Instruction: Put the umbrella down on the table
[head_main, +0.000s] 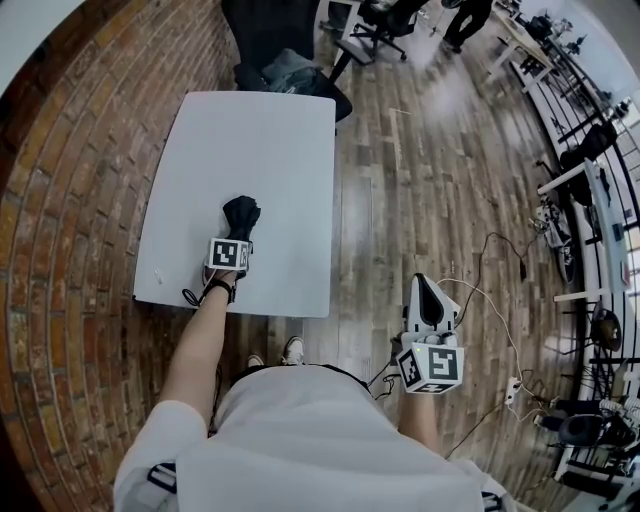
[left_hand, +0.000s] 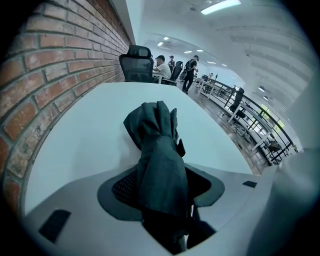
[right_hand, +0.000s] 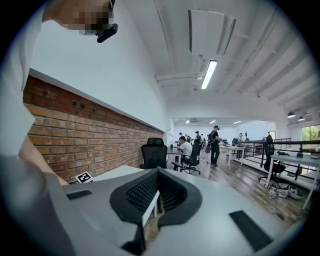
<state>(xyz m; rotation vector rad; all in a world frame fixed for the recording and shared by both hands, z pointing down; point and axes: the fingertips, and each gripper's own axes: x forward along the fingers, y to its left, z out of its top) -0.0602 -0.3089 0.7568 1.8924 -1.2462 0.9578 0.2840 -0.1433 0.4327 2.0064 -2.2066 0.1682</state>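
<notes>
A folded dark umbrella (head_main: 241, 215) lies on the white table (head_main: 250, 140), near its front edge. My left gripper (head_main: 233, 238) points steeply down at it from the near side. In the left gripper view the umbrella (left_hand: 157, 150) fills the space between the jaws and its bunched cloth stretches away over the table (left_hand: 85, 130); my left gripper (left_hand: 162, 187) is shut on it. My right gripper (head_main: 430, 300) hangs off the table over the wooden floor, to the right of the person's body. The right gripper (right_hand: 156, 195) is shut with nothing in it.
A brick wall (head_main: 60, 250) runs along the table's left side. A black office chair (head_main: 290, 70) stands at the table's far end. Cables (head_main: 490, 290) lie on the floor at the right. People sit and stand at desks (left_hand: 165, 65) further back.
</notes>
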